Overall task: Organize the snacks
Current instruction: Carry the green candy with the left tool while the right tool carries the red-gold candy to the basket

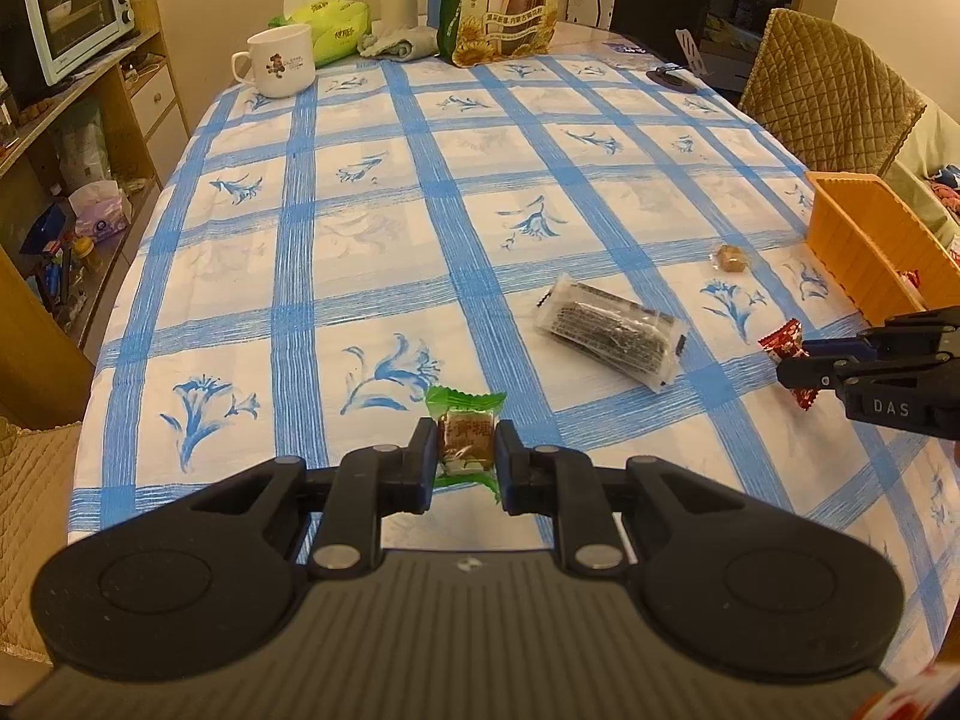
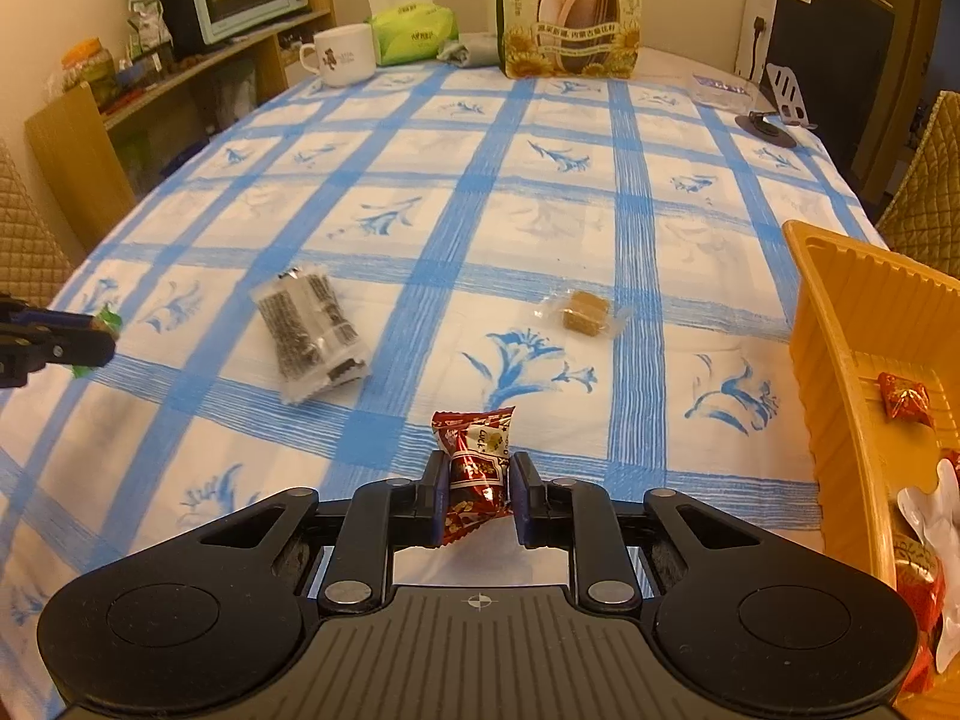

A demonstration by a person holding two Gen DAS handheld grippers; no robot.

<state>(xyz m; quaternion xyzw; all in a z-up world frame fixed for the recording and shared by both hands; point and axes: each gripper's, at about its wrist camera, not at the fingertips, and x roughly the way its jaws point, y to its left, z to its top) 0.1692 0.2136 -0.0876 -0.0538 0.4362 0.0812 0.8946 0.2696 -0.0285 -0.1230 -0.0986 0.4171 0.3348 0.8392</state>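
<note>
The right tool (image 2: 478, 489) pinches a red candy (image 2: 477, 468); the left tool (image 1: 465, 457) pinches a green candy (image 1: 466, 441). The orange tray (image 2: 840, 324) lies just right of the red candy, so the right hand is nearer it; the left must cross past the long packet (image 1: 609, 333).

Snack count on the bench

Loose on the cloth: one clear pack of dark bars (image 2: 309, 330) and one clear-wrapped brown cube (image 2: 582, 313). Held up: one green-wrapped sweet (image 1: 467, 444) and one red-wrapped sweet (image 2: 477, 474). One orange tray (image 2: 840, 324) holds at least one red sweet (image 2: 905, 397). At the back: one sunflower seed bag (image 2: 570, 6), one mug (image 2: 342, 55), one tissue pack (image 2: 411, 30).
</note>
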